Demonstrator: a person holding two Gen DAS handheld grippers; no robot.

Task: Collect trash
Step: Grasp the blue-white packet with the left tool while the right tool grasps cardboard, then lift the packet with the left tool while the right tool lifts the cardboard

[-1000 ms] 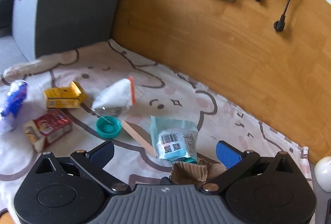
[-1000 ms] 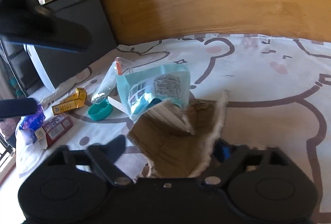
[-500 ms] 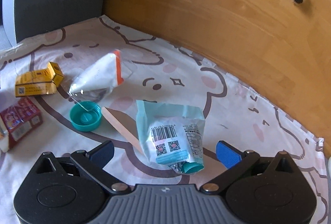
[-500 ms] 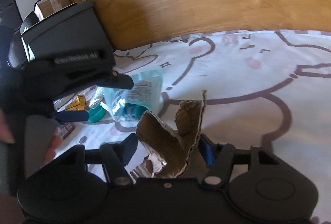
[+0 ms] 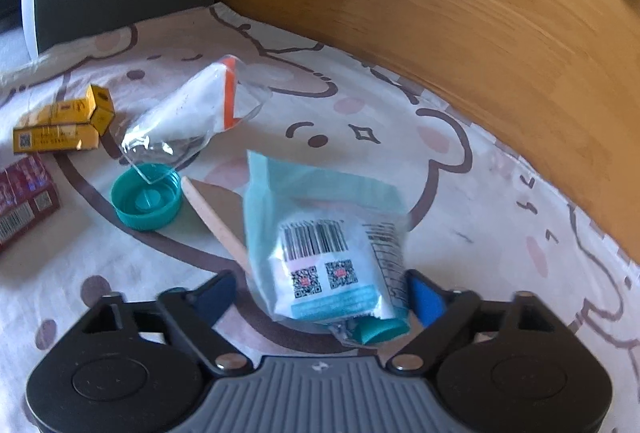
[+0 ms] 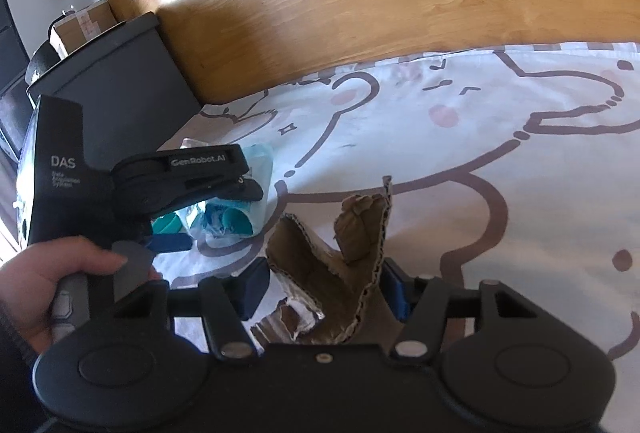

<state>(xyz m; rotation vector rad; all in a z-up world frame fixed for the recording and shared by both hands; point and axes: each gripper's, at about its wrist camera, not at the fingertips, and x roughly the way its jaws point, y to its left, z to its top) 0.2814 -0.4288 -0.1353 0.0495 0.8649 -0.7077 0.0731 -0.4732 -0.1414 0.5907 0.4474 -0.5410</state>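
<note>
Corrugated brown cardboard, torn and folded into a rough trough, sits clamped between the blue pads of your right gripper; the right pad presses its ragged fluted edge and the left pad meets the other wall, so you hold it like a scoop, with a scrap of crinkled silver foil tucked at its base.

Your left gripper straddles the pale teal plastic pouch with the barcode and QR label. Its fingers have just been closing, with the pouch between them, but the left pad is not yet touching, so nothing is gripped. The pouch is slick, soft film with a teal screw spout at its near end; it will likely buckle when squeezed.

Further out on the cream cartoon-printed cloth lie a flat wooden stick, an upturned teal plastic cap, a clear crumpled bag with an orange strip, a red printed carton and two yellow cardboard boxes. They are loose, light trash still to gather. Glossy wood floor lies beyond.
</note>
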